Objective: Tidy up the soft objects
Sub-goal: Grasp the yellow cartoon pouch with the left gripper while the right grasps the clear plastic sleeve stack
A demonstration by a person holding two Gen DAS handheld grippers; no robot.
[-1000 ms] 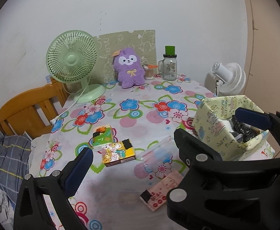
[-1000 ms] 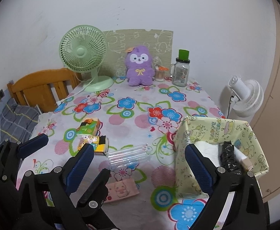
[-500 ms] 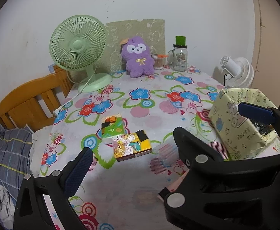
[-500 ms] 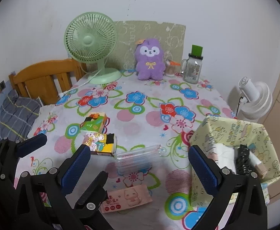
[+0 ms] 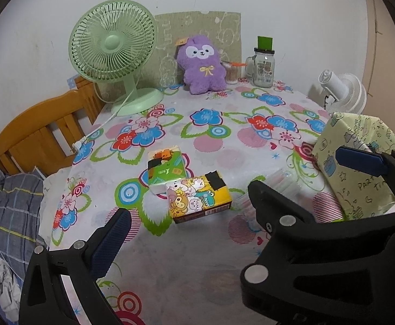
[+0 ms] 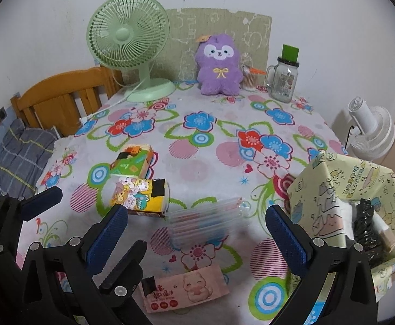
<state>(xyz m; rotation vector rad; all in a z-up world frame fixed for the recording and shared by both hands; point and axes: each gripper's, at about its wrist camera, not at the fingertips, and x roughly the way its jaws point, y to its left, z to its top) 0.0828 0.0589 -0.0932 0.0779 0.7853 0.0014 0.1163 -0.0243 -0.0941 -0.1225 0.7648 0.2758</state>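
Tissue packs, a cartoon-printed yellow one (image 6: 139, 195) and a green one (image 6: 132, 159), lie mid-left, long axes crosswise, just above the right gripper (image 6: 197, 233); both grippers gape empty, left gripper (image 5: 224, 187) nearer.

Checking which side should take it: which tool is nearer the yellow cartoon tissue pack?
Left. The yellow cartoon tissue pack lies just ahead, between the open left tool's fingers. The open right tool sits to its right, facing the clear pen case.
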